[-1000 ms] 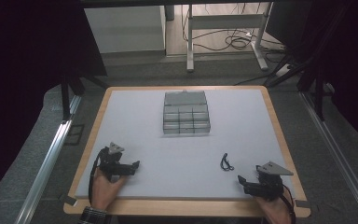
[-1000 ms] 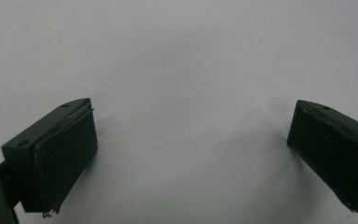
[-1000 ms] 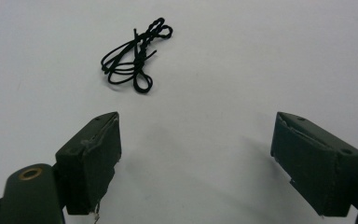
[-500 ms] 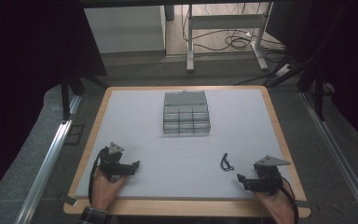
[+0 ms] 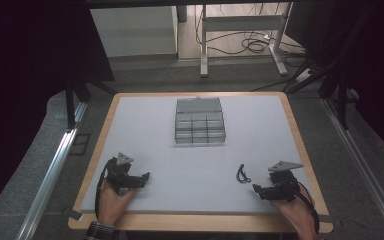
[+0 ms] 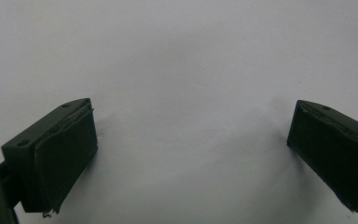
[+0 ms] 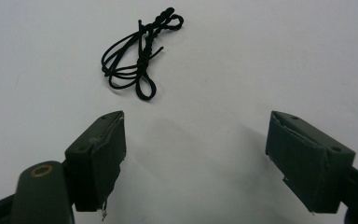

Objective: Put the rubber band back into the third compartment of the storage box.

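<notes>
A small black knotted cord (image 5: 241, 174) lies on the white table top (image 5: 190, 165), right of centre and near the front. My right gripper (image 5: 256, 190) rests low at the front right, just right of and behind the cord, its jaws wide open. In the right gripper view the cord (image 7: 139, 55) lies a little ahead and to the left of the right gripper (image 7: 196, 154), with nothing between the jaws. At the front left my left gripper (image 5: 145, 178) is open too, and in its own view the left gripper (image 6: 191, 149) has bare table between the jaws.
A clear plastic compartment box (image 5: 199, 121) with its lid folded back stands at the table's middle rear. A wooden rim (image 5: 200, 223) frames the table. Metal rails (image 5: 55, 165) run along both sides, and table legs and cables lie on the floor behind.
The right gripper has shifted slightly, back toward the table's front edge. The left gripper and the cord have stayed put.
</notes>
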The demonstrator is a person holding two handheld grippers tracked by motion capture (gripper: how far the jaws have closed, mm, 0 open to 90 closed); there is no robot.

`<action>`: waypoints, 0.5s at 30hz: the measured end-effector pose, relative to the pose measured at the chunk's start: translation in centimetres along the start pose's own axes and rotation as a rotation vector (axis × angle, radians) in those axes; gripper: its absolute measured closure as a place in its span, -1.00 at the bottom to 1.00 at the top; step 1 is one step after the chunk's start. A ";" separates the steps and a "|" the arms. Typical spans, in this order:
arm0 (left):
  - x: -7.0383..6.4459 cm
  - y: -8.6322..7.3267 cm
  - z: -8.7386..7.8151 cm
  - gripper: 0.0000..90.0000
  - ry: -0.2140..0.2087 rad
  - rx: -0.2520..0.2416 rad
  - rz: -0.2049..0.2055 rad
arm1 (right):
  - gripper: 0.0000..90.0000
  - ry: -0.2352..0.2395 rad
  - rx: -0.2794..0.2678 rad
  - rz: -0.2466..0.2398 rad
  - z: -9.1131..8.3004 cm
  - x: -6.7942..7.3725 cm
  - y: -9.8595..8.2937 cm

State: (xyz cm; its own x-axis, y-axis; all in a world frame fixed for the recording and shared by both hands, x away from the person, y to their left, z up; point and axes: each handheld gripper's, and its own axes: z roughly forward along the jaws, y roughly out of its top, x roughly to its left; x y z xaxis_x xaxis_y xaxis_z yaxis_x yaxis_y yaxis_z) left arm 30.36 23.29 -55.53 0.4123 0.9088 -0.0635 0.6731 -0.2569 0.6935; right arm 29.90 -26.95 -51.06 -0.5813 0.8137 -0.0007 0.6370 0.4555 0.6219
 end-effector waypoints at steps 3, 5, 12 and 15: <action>0.0 0.0 0.0 -0.97 0.000 0.000 0.000 | -0.47 0.008 0.030 -0.010 0.2 -0.1 0.6; 0.0 0.0 0.0 -0.97 0.000 0.000 0.000 | -0.46 0.016 0.038 -0.011 0.3 -0.1 0.8; 0.0 0.0 0.0 -0.97 0.000 0.000 0.000 | -0.39 0.043 0.097 -0.031 0.7 -0.2 2.0; 0.0 0.0 0.0 -0.97 0.000 0.000 0.000 | -0.36 0.045 0.113 -0.033 0.8 -0.3 2.4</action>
State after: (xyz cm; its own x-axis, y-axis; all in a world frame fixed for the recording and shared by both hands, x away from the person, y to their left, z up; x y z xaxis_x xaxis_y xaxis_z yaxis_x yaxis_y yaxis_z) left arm 30.37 23.29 -55.54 0.4123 0.9088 -0.0636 0.6730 -0.2568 0.6937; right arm 31.98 -25.80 -50.24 -0.6237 0.7814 0.0170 0.6683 0.5218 0.5302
